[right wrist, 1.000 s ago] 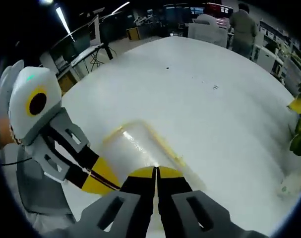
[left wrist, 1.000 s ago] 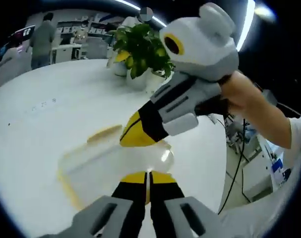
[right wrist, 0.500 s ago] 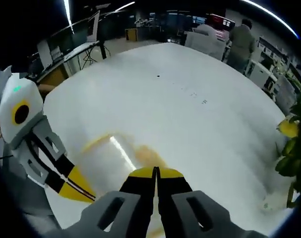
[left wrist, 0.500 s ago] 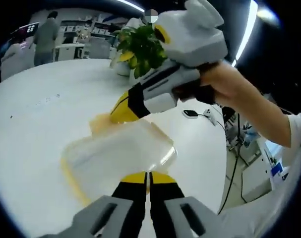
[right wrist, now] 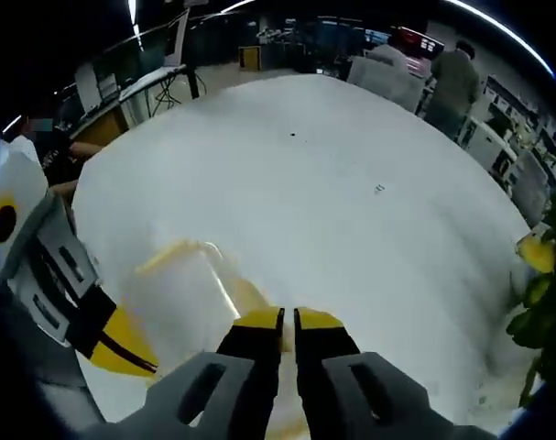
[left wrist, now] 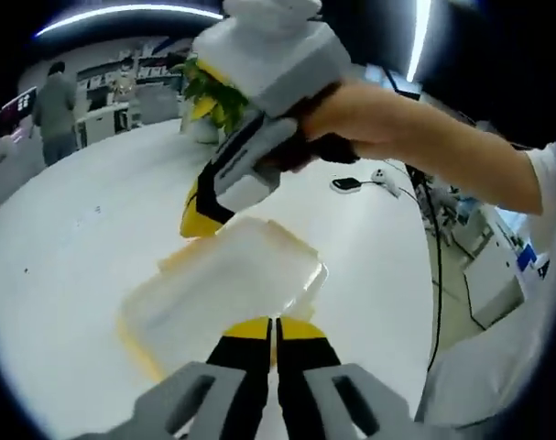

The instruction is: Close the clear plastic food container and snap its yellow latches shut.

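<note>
Left gripper view shows the big round white table [left wrist: 67,247] with the clear plastic food container [left wrist: 224,291] lying just ahead of the left gripper [left wrist: 274,330], long side slanting up to the right. Its jaws are pressed together on nothing. The right gripper [left wrist: 191,218], also pressed together, touches the far yellow latch [left wrist: 172,261]. A green potted plant [left wrist: 209,96] stands well behind.

A broad white tabletop [left wrist: 67,247] carried everything. Directly on it, just ahead of the left hand-held gripper [left wrist: 273,330], lay the clear plastic food container [left wrist: 227,289] with its yellow latches [left wrist: 136,344]. Well beyond that hand-held gripper, a potted plant [left wrist: 204,105] stood near the tabletop's far edge. Off to its right, a small dark device [left wrist: 348,184] with a cable lay on the surface.
</note>
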Demonstrator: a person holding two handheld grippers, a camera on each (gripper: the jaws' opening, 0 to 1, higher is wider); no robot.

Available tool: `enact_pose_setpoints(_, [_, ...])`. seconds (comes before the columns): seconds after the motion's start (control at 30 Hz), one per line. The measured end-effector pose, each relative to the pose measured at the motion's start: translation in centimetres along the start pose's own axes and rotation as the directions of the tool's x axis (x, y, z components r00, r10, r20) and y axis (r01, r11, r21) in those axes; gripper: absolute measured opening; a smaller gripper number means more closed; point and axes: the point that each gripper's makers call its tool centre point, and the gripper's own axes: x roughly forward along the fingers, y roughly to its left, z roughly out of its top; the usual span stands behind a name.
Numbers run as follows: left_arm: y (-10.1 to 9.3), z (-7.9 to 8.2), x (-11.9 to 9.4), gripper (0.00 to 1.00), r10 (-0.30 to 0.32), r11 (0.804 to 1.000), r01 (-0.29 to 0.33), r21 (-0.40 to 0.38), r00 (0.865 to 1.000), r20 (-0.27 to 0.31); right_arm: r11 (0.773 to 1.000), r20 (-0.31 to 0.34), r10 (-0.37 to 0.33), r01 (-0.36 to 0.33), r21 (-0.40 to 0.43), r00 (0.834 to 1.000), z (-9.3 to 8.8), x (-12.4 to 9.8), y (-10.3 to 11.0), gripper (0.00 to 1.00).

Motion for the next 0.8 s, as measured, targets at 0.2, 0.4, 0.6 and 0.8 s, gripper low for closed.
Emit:
enact_pose_setpoints(0.2, [-0.1, 0.1, 0.1, 0.00, -0.015, 0.987, 0.017, 0.159, 1.000, -0.015, 0.928, -0.218, 0.097, -0.167, -0.332, 0.971, -0.6, -0.8, 2.4, 0.33])
enact_pose_setpoints(0.4, [0.3, 0.2, 0.2, 0.00, -0.023, 0.982, 0.027, 0.187, 1.000, -0.020, 0.866, -0.399, 0.077, -0.260, -0.428, 0.914, -1.9, -0.1, 2.7, 0.42])
enact_pose_setpoints(0.6, [0.3, 0.1, 0.3, 0.00, -0.033, 0.983, 0.036, 0.182, 0.999, -0.017, 0.865, -0.470, 0.133, -0.334, -0.375, 0.873, -1.8, 0.0, 3.2, 0.31])
enact_pose_setpoints(0.8, [0.6, 0.1, 0.4, 0.02, -0.034, 0.988, 0.036, 0.149, 0.999, -0.018, 0.805, -0.545, 0.094, -0.386, -0.450, 0.833, -2.1, 0.1, 3.7, 0.31])
